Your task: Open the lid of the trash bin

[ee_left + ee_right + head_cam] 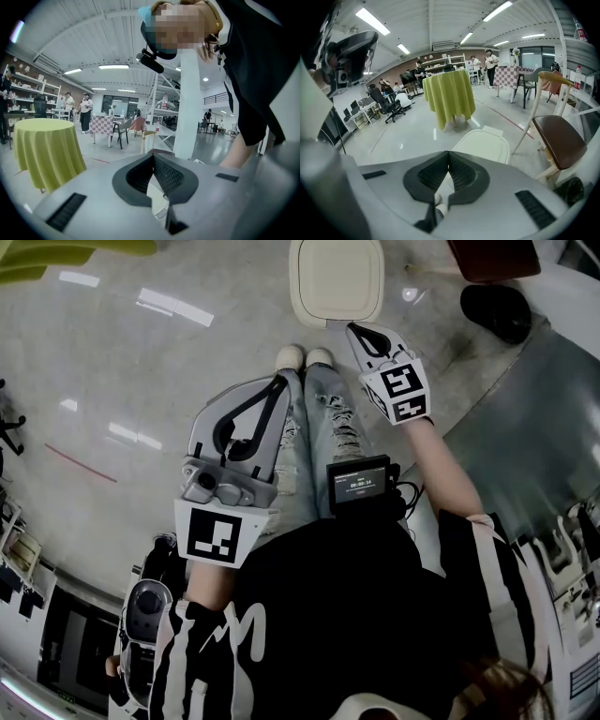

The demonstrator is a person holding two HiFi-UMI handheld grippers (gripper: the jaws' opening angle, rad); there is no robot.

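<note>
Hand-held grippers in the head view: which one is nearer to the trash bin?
The right hand-held gripper: its closed tips lie close to the cream trash bin; the left hand-held gripper is farther back, over the jeans.

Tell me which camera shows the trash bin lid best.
The head view: the lid lies nearly whole, seen from above. The right gripper view shows it partly hidden by its tongs. The left gripper view misses it.
</note>
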